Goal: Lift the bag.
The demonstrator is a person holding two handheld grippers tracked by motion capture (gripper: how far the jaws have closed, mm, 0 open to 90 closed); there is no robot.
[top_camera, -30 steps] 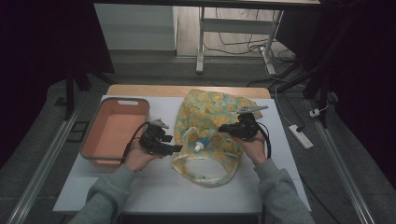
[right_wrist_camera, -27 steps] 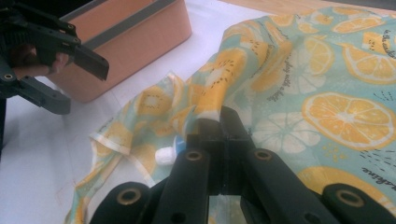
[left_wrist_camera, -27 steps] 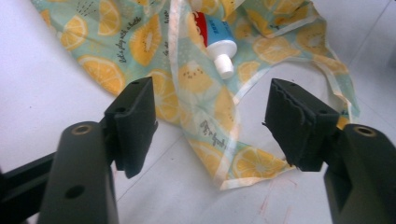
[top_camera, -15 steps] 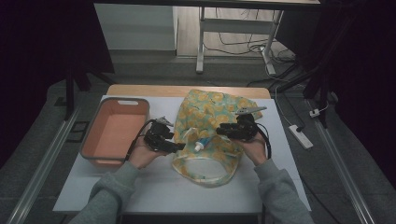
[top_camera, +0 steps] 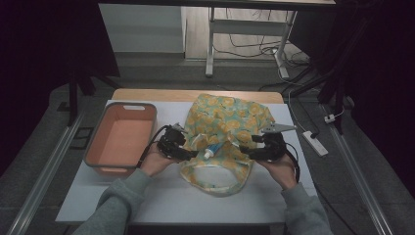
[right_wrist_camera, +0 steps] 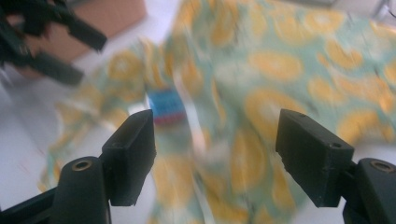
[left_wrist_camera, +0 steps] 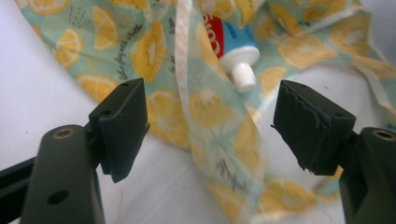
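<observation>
Tube (top_camera: pixel 213 148) is lying half inside the bag (top_camera: pixel 230 122) mouth; left tool (top_camera: pixel 192 154) and right tool (top_camera: pixel 244 151) are flanking it, both having just been opening wide, gripping nothing, so packing is remaining unfinished.

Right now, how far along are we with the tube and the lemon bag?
The toothpaste tube lies with its cap poking out of the lemon-print bag, mostly under the fabric. Both grippers, left gripper and right gripper, stand open at the bag's mouth, the right having just been opening, nothing gripped. Still left: getting the tube fully inside. The orange bin sits beside.
</observation>
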